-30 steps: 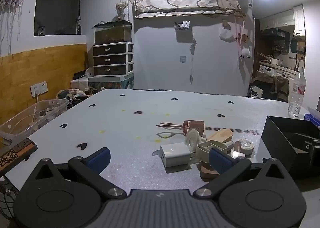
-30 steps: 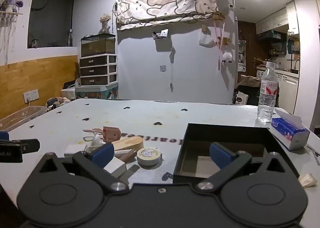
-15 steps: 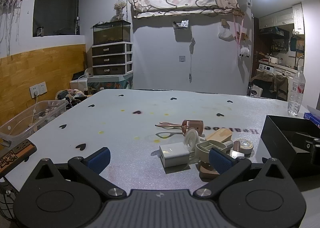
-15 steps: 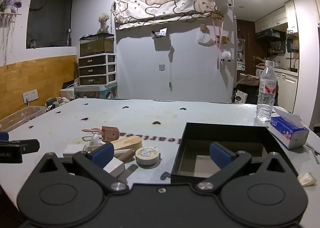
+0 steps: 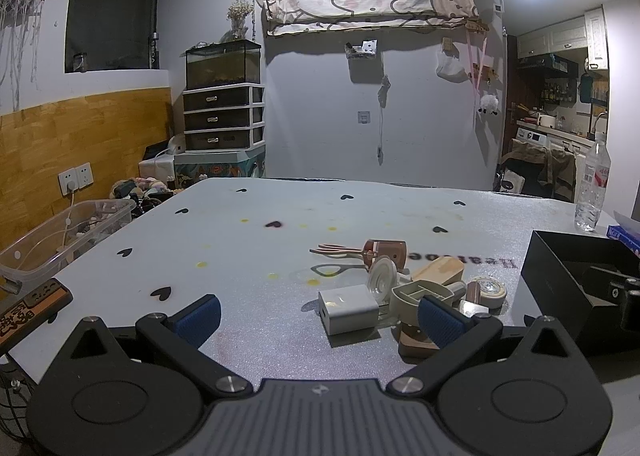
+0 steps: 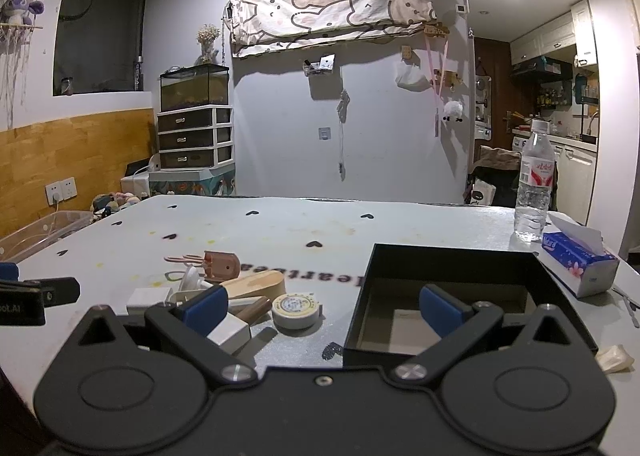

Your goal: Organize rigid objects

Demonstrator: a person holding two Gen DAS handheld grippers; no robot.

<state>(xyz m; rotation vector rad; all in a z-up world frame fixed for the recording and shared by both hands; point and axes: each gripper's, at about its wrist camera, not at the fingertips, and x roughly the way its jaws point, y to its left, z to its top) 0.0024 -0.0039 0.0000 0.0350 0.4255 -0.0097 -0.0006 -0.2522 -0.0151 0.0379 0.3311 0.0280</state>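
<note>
Hovering low over table [image 5: 256,252]: left tongs [image 5: 318,314] spread wide, holding nothing. White charger block [image 5: 347,314] lies between left fingertips, ahead of them, not touching. Object pile just right of block: tape roll [image 6: 297,310], wooden piece [image 6: 256,284], brown comb [image 5: 360,252]. Right tongs [image 6: 322,306] spread, empty; right fingertip over black box [image 6: 452,256], pile by left fingertip.

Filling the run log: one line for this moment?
left gripper: open, empty | right gripper: open, empty | small objects: piled beside open black box | round tape roll: on table
</note>
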